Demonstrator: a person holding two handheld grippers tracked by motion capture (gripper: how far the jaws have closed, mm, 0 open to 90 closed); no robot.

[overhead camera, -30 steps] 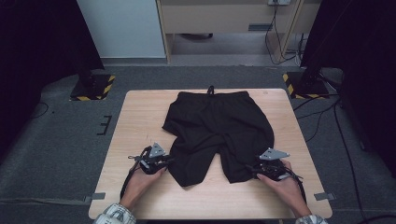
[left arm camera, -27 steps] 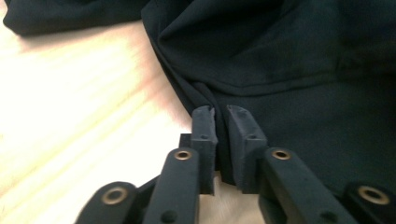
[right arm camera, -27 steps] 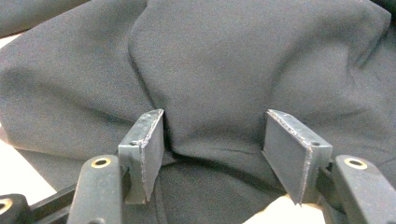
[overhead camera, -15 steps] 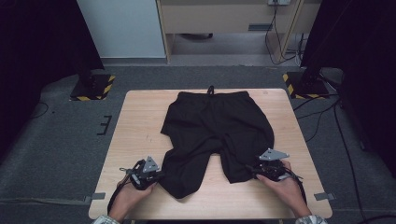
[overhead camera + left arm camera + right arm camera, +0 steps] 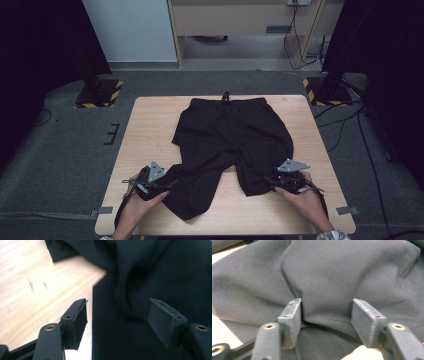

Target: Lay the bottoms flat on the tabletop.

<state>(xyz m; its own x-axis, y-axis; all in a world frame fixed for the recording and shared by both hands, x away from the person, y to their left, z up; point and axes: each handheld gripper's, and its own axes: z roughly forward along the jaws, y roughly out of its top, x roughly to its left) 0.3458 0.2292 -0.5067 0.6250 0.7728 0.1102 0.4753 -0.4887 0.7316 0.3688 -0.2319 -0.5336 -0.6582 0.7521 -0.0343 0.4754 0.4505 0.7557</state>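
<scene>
Black shorts (image 5: 232, 137) spread flat mid-counter (image 5: 145, 135), waistband at 12 o'clock, legs toward 6. Left gripper (image 5: 117, 315) released, jaws apart astride left leg hem. Right gripper (image 5: 325, 315) released, jaws apart over right leg fabric.

— What did the right gripper view show?
— The right gripper (image 5: 325, 322), its two black jaws standing apart at six o'clock, a fold of the black fabric shorts (image 5: 332, 272) bunched between them.
— And the cloth itself?
— Creased, spreading toward twelve and three o'clock. A strip of the pale wooden table (image 5: 222, 336) lay at eight o'clock, another sliver at ten.
</scene>
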